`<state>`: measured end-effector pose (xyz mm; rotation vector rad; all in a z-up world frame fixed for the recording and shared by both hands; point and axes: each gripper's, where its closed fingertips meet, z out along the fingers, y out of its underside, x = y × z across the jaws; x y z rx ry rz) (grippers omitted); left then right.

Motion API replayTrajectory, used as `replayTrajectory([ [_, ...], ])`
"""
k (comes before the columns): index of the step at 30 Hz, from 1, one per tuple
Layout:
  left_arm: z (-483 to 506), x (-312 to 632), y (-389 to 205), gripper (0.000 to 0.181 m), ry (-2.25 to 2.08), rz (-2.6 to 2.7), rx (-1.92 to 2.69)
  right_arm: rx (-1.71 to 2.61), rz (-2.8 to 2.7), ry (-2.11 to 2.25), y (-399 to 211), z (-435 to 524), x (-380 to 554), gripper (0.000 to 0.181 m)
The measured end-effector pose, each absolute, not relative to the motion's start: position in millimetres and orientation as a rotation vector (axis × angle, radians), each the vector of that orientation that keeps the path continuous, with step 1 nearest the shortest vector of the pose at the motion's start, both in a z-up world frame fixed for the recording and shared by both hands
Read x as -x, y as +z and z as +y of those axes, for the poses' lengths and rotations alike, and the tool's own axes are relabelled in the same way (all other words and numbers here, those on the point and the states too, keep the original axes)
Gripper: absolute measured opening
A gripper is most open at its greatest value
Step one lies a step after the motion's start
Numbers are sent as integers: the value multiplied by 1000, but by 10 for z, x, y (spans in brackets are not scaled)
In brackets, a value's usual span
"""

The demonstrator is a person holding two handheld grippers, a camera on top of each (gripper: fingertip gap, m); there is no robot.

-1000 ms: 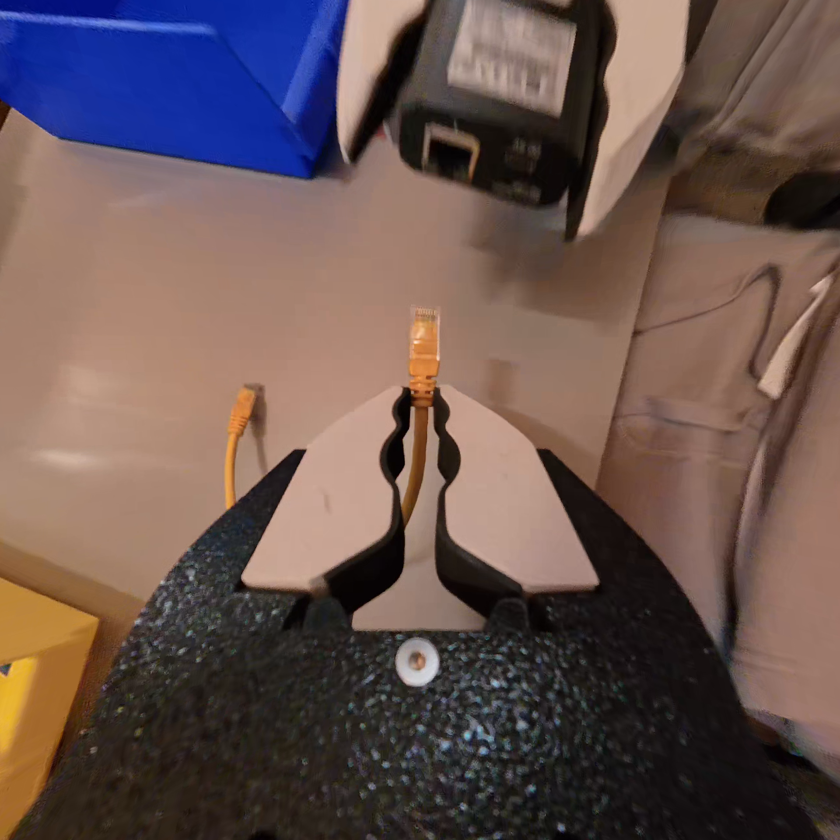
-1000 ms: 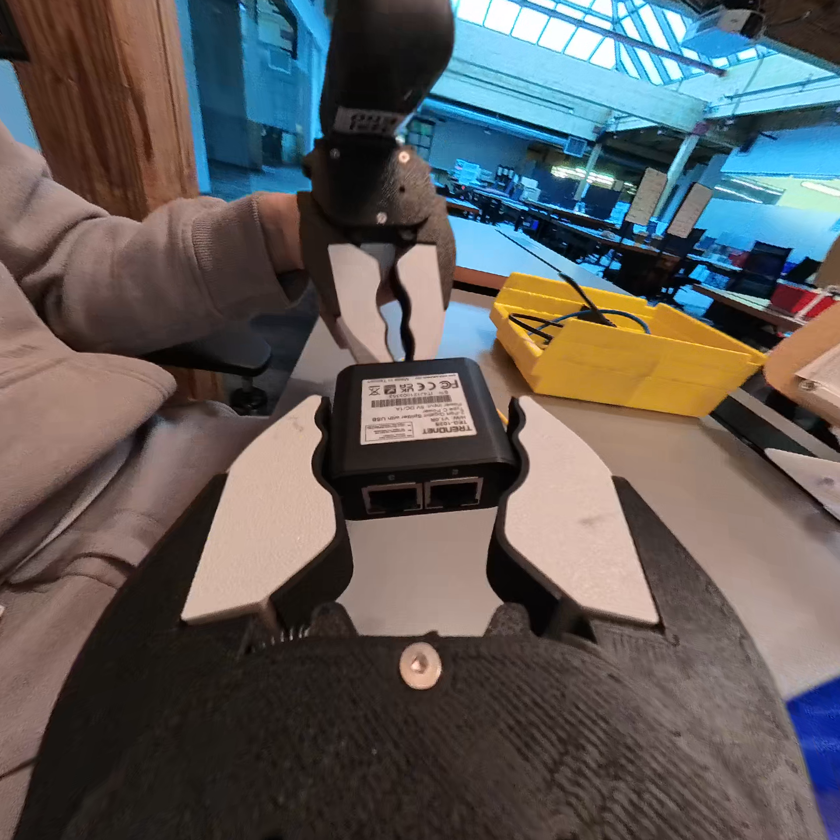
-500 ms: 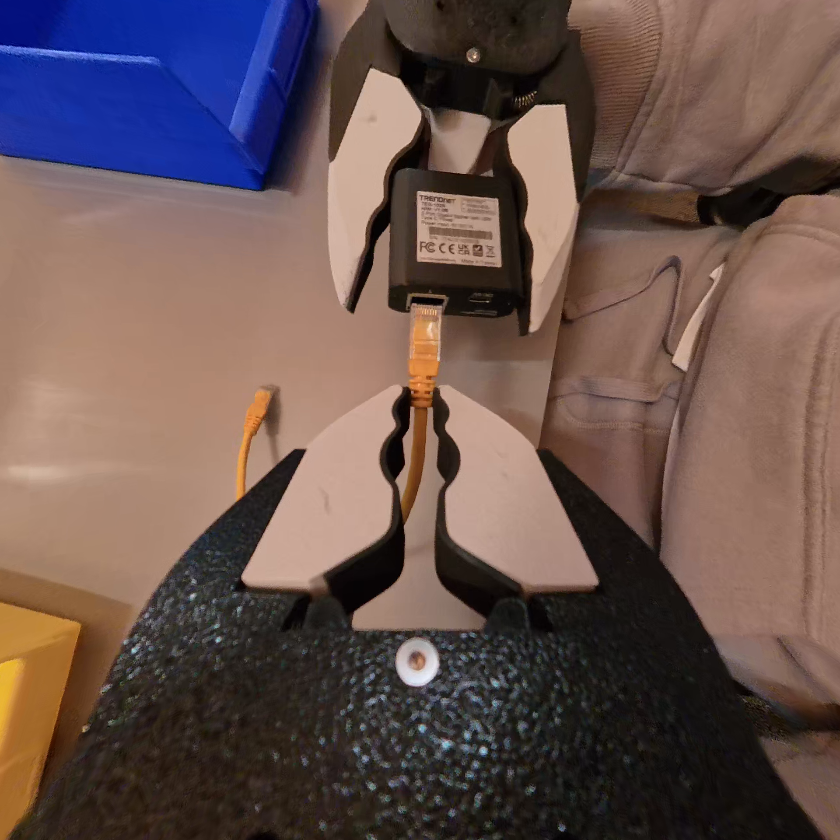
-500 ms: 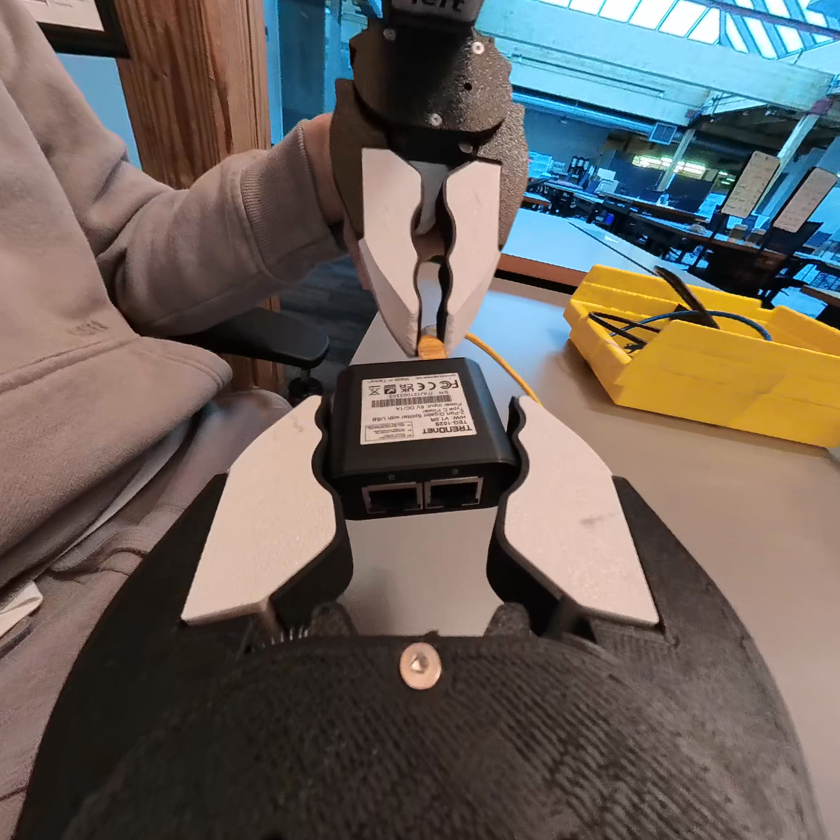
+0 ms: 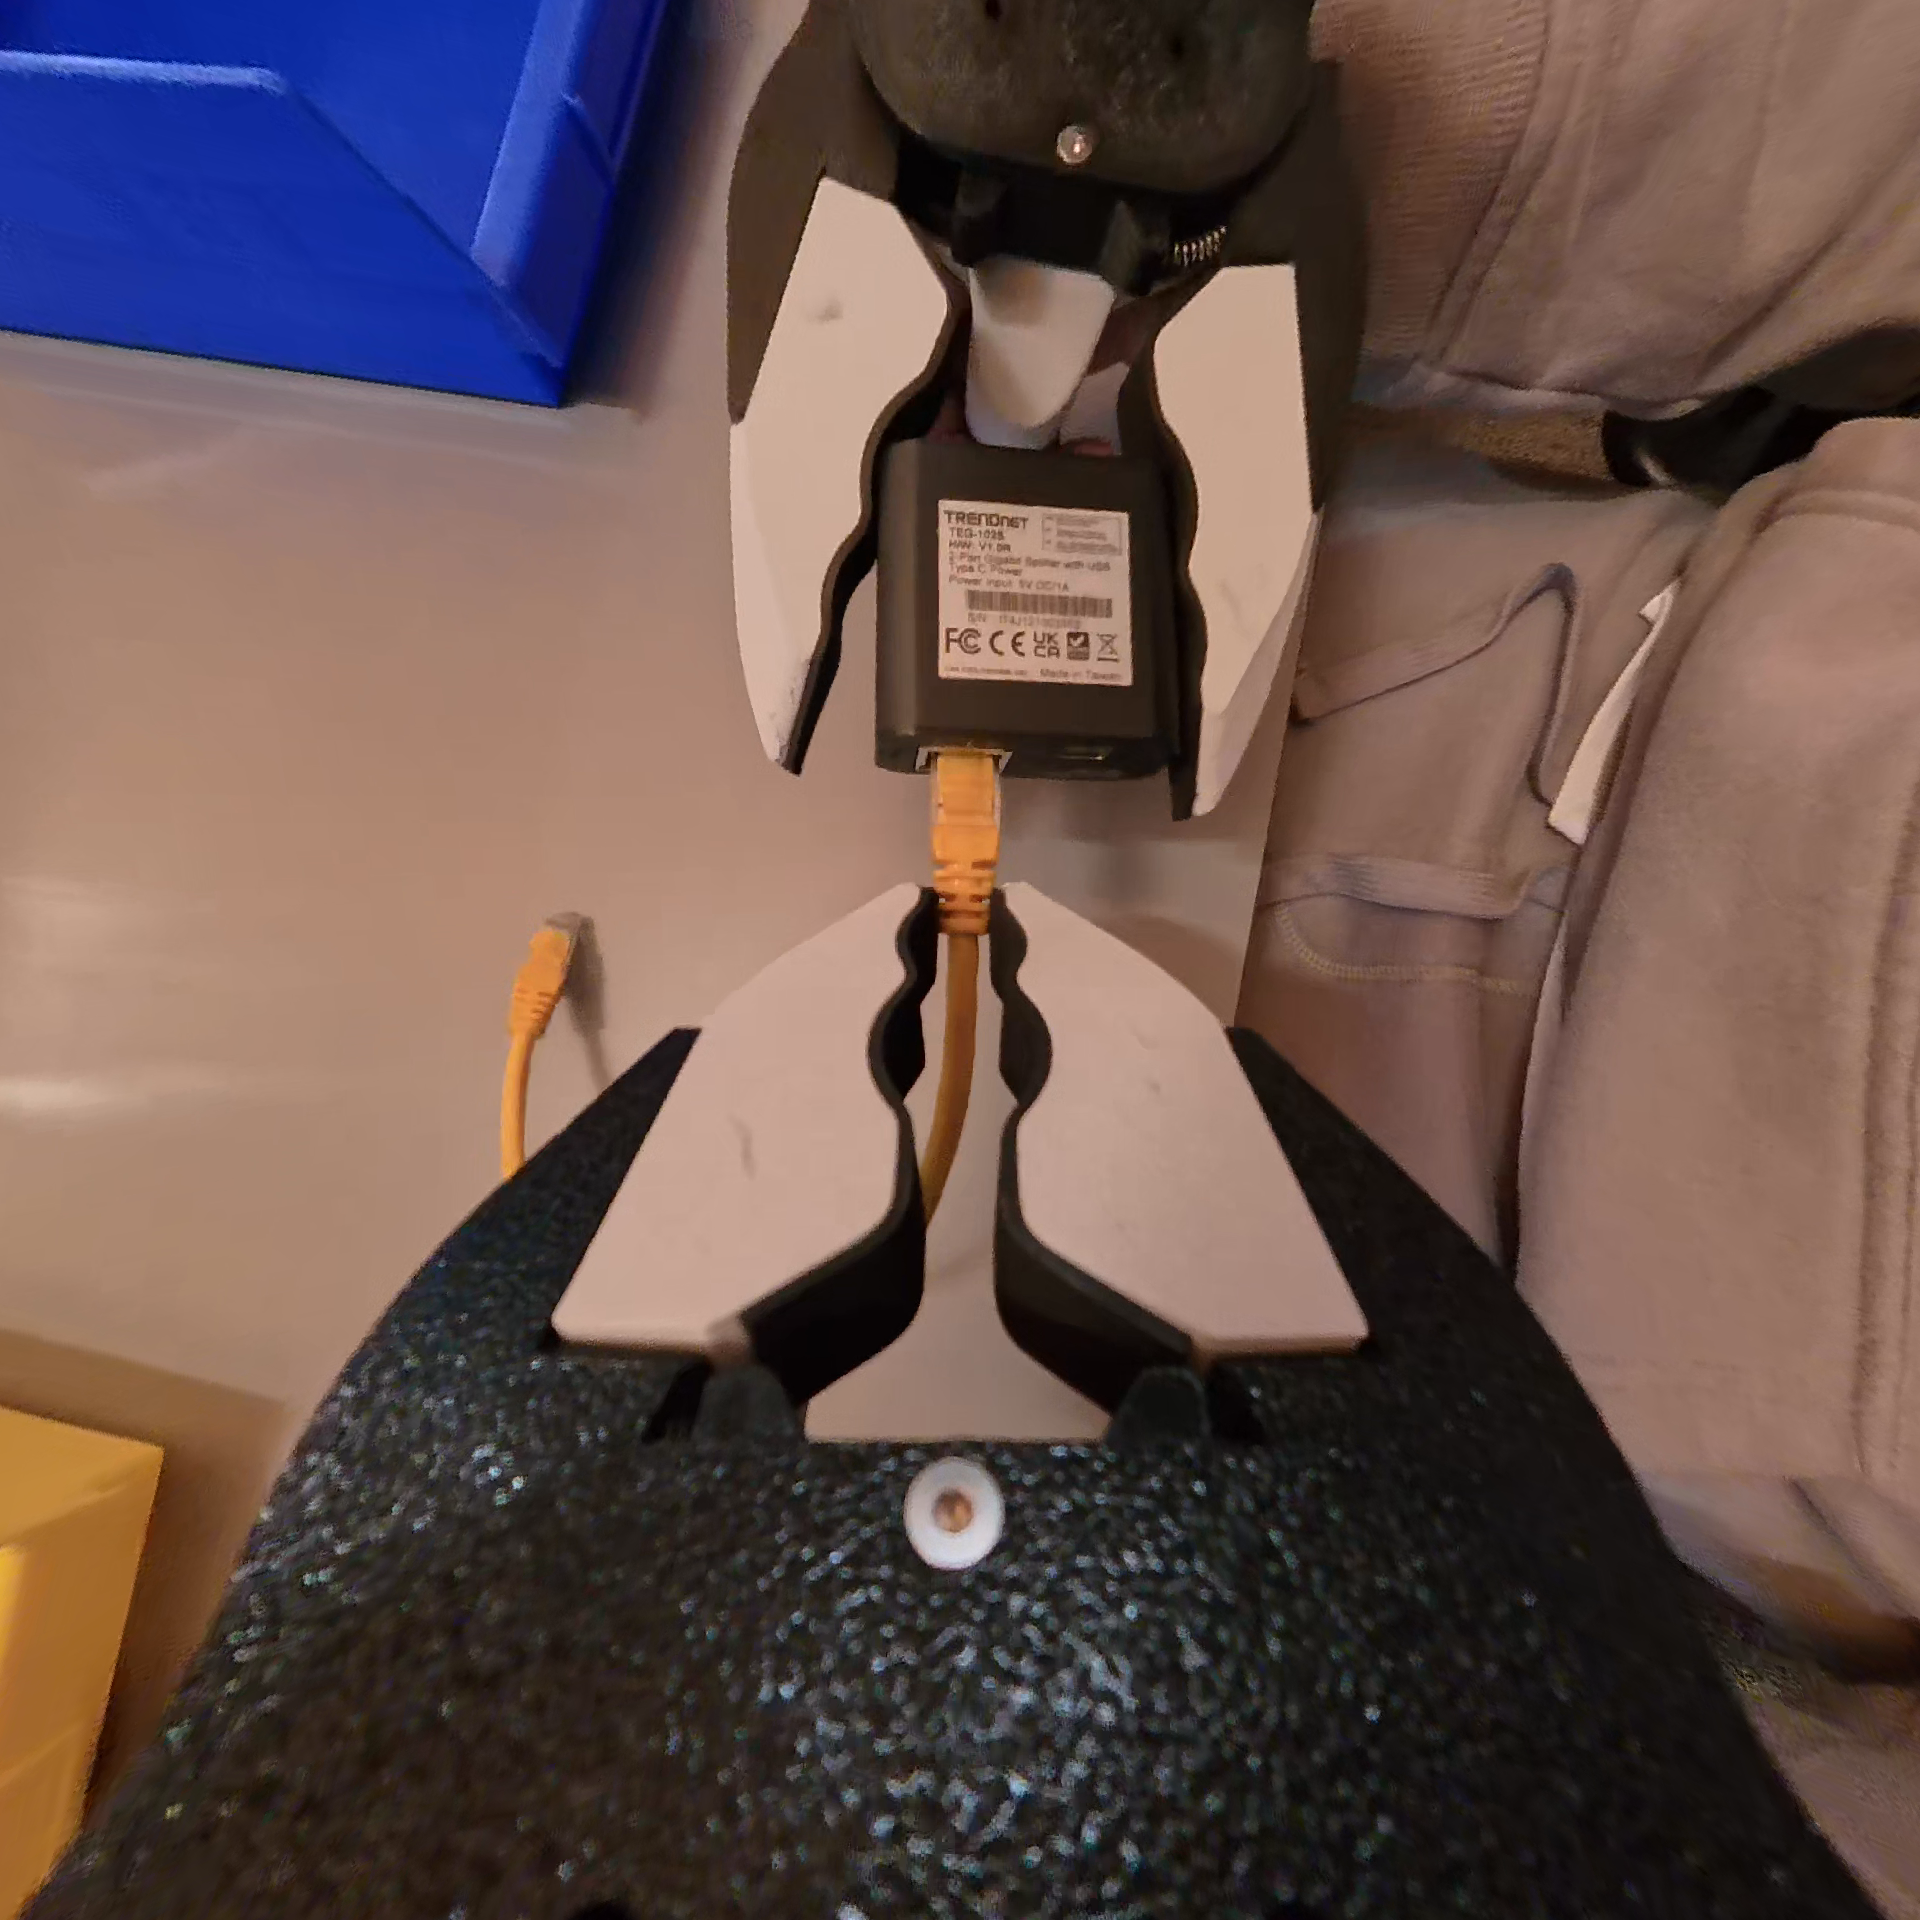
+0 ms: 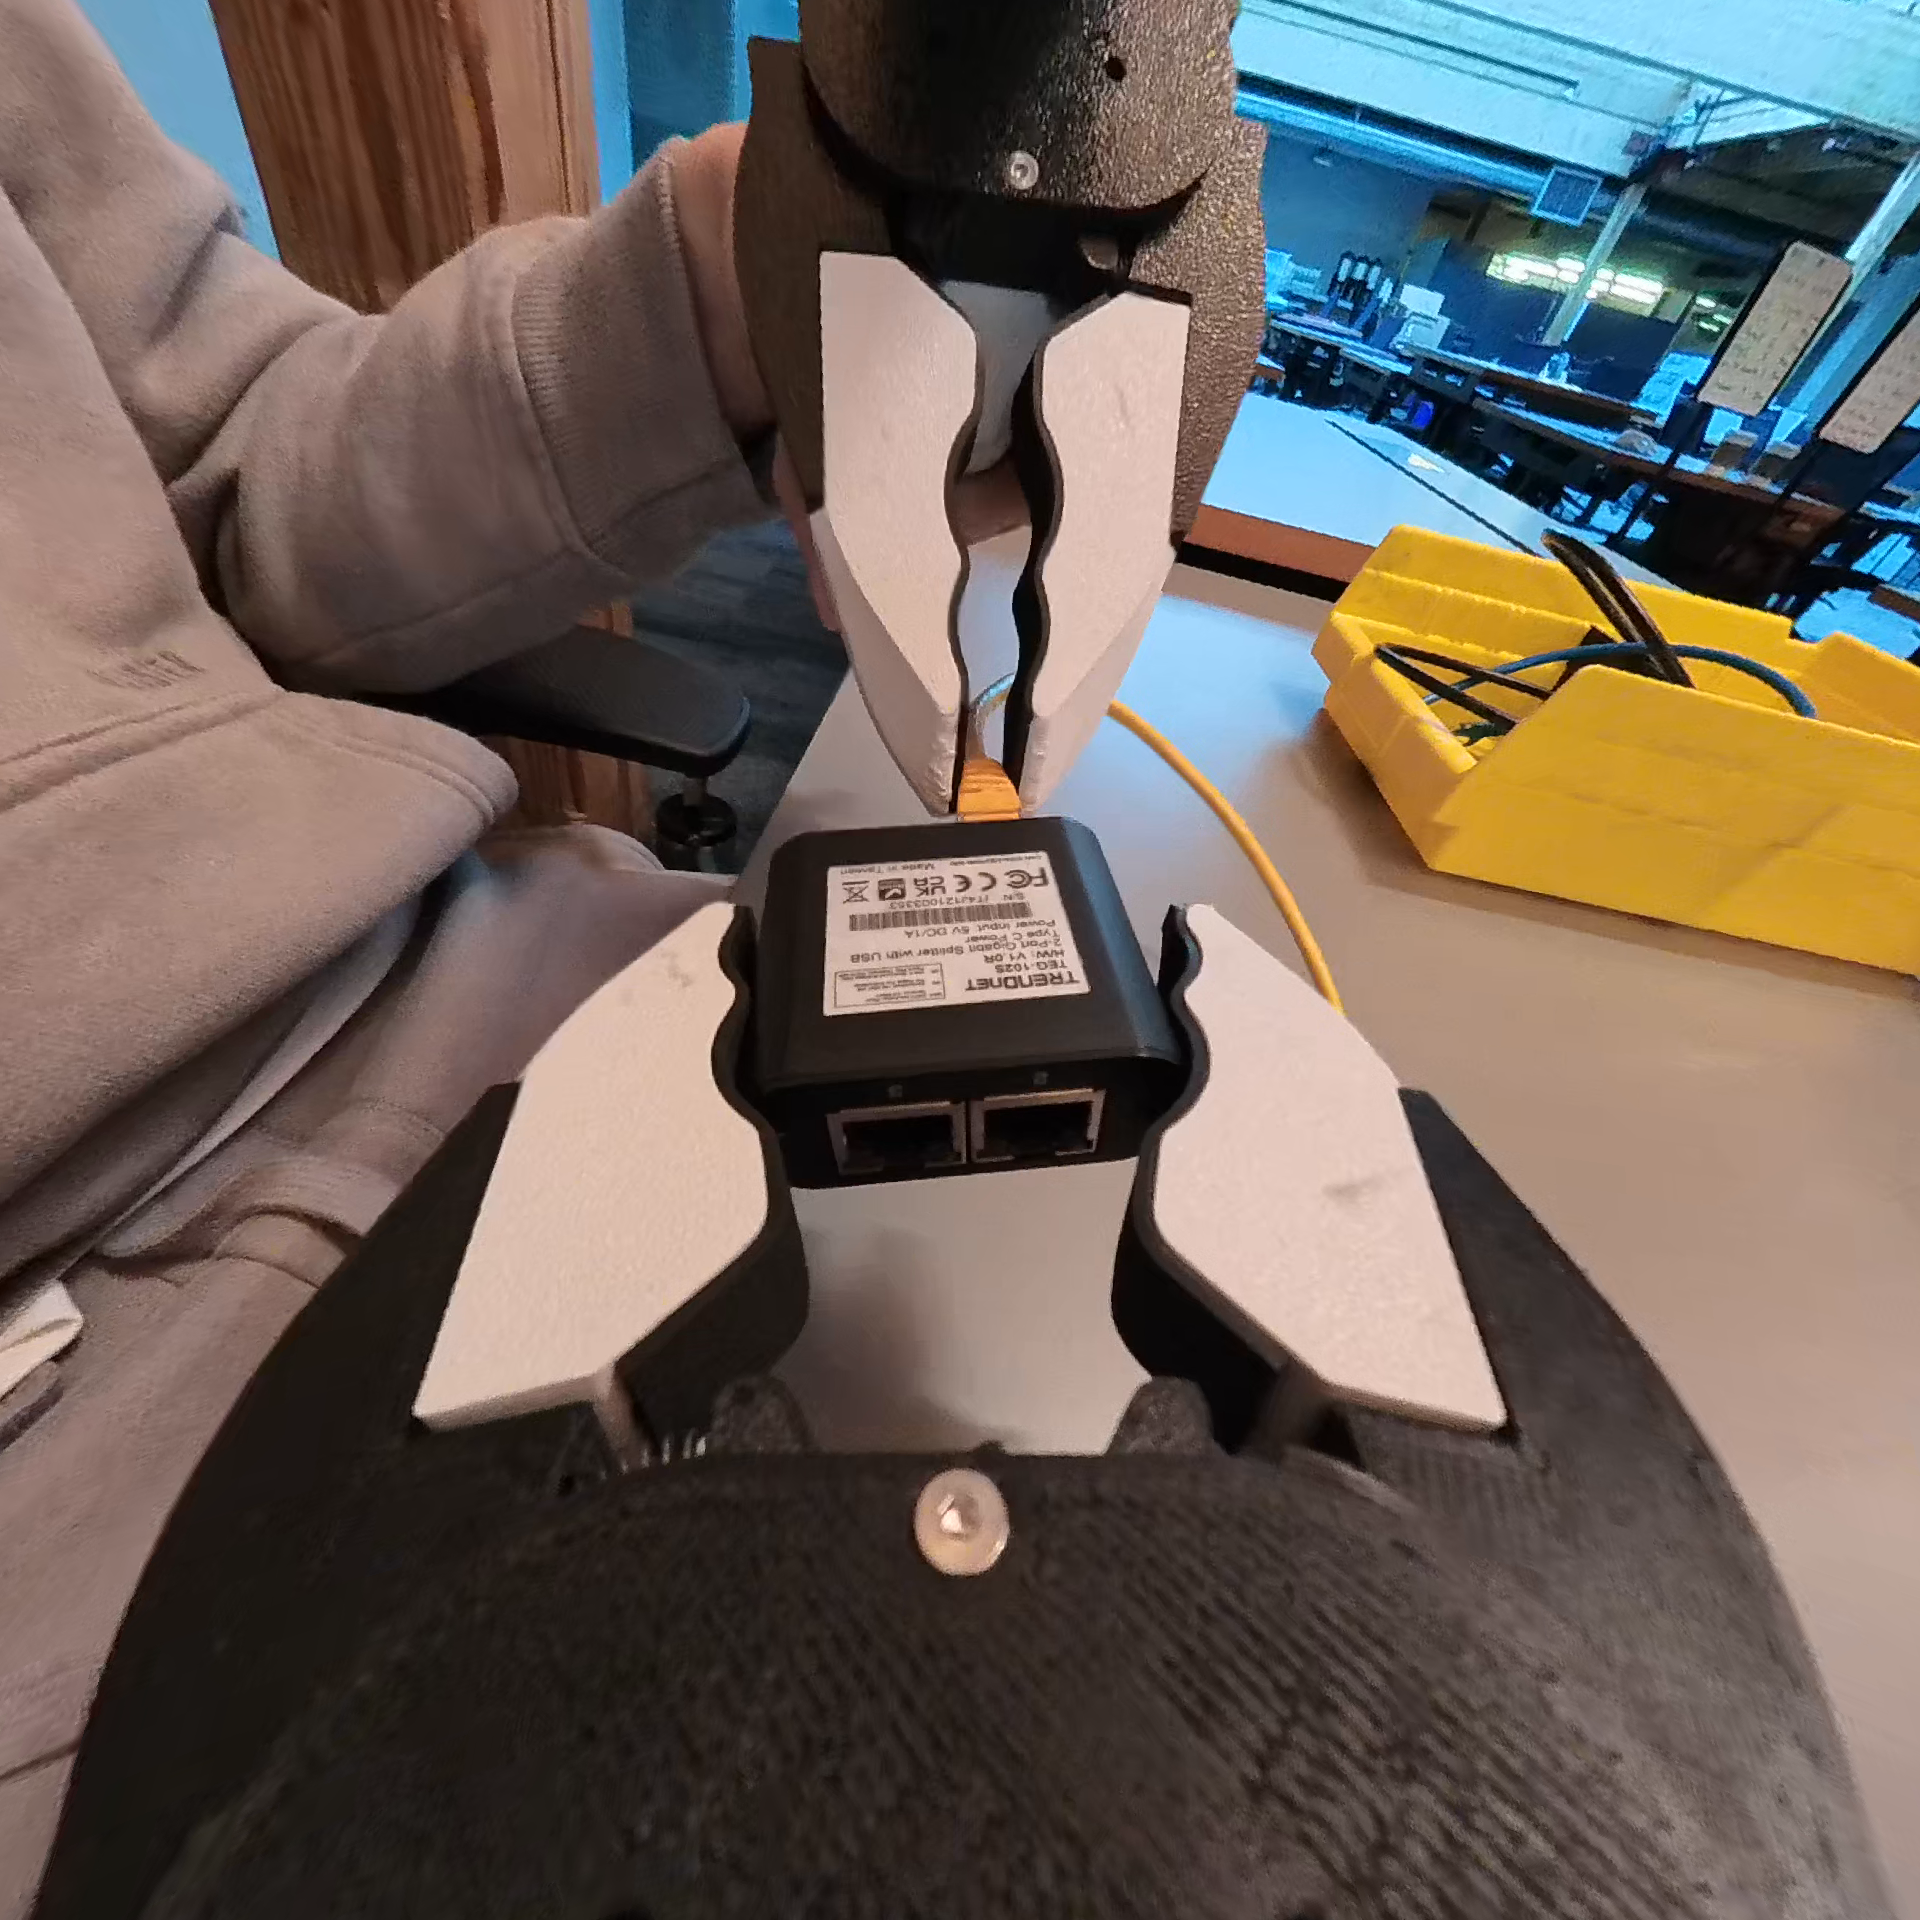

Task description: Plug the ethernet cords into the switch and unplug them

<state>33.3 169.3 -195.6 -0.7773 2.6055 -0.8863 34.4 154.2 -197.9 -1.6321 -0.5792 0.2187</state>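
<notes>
Orange cable runs up the middle of the left wrist view: the ethernet cord (image 5: 954, 1049) passes between the left gripper (image 5: 961, 902)'s jaws, which are closed down to a narrow gap and pinch the cord just behind its plug (image 5: 966, 821). The plug sticks out past the jaw tips and its front end sits in a port on the near face of the black switch (image 5: 1023, 613) — how deep it goes cannot be told. Straight ahead of these jaws, the right gripper (image 5: 992, 774) faces back, its jaws spread about the width of the switch and clamped on the switch's two sides. A white label covers the switch's upper face. Left of the jaws, a second orange plug (image 5: 540, 977) lies on the grey bench (image 5: 312, 675). Beyond it to the left sits a blue bin (image 5: 291, 177), and a yellow bin (image 5: 62, 1579) shows at the near left edge. A grey sleeve (image 5: 1662, 727) fills the right side.

From the right wrist view, the right gripper (image 6: 961, 925) holds the switch (image 6: 956, 977) between its jaws, label up, with two open ports facing the camera. Just past the jaws the left gripper (image 6: 985, 805) points down at the switch's far edge, its jaws nearly together on the plug (image 6: 985, 798). The cord (image 6: 1247, 852) trails away to the right of the jaws across the bench (image 6: 1558, 1091), toward a yellow bin (image 6: 1642, 769) holding black cables — a person's hand (image 6: 758, 343) grips the left gripper from behind.
</notes>
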Motion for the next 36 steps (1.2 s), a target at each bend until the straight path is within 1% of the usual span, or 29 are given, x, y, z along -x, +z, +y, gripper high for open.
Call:
replayTrajectory([
  [1,1695,-354,-1943,8,-902,2590,781,1628,-562,224,-1972,1549,-358,75],
  [5,1692,-437,-1918,8,-999,2540,799,1602,-508,224,-1933,1572,-415,75],
  [9,1708,-497,-1989,8,-969,2522,783,1637,-517,182,-1985,1577,-458,74],
  [12,1745,-672,-1808,11,-1074,2326,809,1570,-422,80,-1855,1619,-629,74],
  [14,1907,-818,-1608,24,-1065,2122,946,1564,-351,-35,-1798,1681,-760,74],
  [15,2006,-865,-1506,27,-1069,2014,1031,1557,-316,-127,-1774,1705,-847,74],
  [17,2094,-873,-1404,41,-1166,1878,1214,1551,-268,-221,-1756,1728,-943,74],
  [19,1986,-821,-1481,49,-1360,1909,1397,1502,-206,-279,-1680,1732,-1007,74],
  [22,1726,-776,-1591,58,-1797,1953,1576,1451,-169,-288,-1575,1741,-986,74],
  [23,1643,-761,-1572,55,-1976,1940,1611,1449,-188,-288,-1563,1757,-943,74],
  [24,1576,-743,-1538,47,-2142,1926,1635,1459,-213,-287,-1570,1780,-894,74],
  [26,1507,-727,-1531,43,-2313,1915,1647,1471,-242,-335,-1583,1819,-846,74],
  [27,1494,-722,-1587,39,-2300,1945,1648,1485,-267,-337,-1606,1839,-807,74],
  [28,1497,-724,-1651,29,-2264,1975,1650,1501,-299,-337,-1633,1854,-765,74],
  [31,1524,-669,-1698,25,-2287,2070,1600,1513,-379,-371,-1663,1862,-701,74],
  [36,1602,-444,-1871,23,-2181,2370,1526,1647,-612,-96,-1874,1705,-413,80],
])
